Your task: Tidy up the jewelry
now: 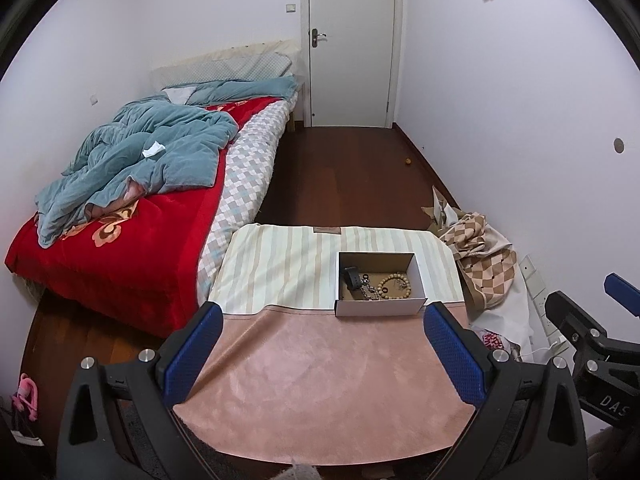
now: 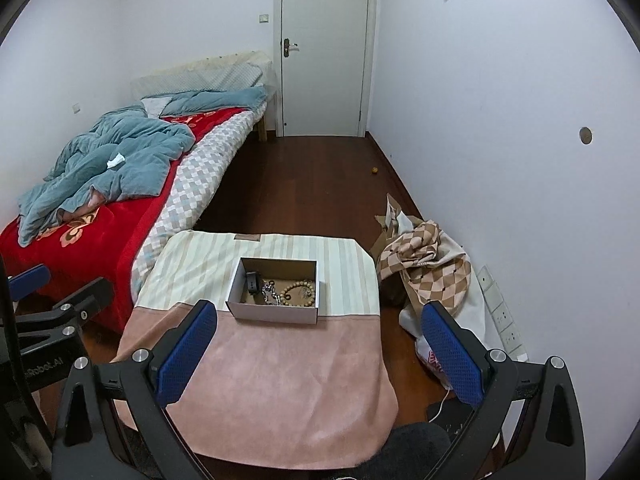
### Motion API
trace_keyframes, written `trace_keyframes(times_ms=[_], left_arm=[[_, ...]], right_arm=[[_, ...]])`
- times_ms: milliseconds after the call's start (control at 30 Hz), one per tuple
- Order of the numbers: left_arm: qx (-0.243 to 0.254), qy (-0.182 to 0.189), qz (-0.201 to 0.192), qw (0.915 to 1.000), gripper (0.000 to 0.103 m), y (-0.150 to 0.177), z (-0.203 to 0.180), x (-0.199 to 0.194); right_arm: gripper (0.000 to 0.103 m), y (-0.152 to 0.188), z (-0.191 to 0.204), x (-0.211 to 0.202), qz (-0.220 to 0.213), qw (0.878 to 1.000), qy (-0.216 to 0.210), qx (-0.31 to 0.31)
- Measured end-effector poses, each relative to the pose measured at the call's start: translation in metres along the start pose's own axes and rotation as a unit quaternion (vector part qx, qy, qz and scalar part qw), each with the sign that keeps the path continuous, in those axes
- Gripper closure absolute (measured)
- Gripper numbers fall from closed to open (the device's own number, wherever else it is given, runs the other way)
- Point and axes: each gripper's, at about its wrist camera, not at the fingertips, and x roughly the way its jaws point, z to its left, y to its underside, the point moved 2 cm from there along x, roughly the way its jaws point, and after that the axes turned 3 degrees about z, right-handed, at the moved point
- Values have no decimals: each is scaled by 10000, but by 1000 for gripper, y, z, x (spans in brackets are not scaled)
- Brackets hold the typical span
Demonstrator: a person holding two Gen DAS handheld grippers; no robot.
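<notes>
Now | both grippers wide, empty | box on pink/striped cloth | bed left

1. The left wrist view looks forward and down between its own two spread fingers at a cloth-covered table, from near its front edge.
2. The right wrist view faces the same way from further right, so the table sits toward 9 o'clock.
3. Both share the box, the bed at 10 o'clock and the door at 12 o'clock.
</notes>
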Motion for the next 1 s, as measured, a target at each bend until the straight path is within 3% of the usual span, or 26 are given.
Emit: trace_keyframes(times_ms=[233,1000], left_arm=[[-56,2,128,9999,0,-4,-1,7],[-67,-214,759,9969,0,-35,-19,93]], right_arm=[[0,-3,-6,18,101,9999,131,17],[0,-41,-10,112,689,9972,271,80]])
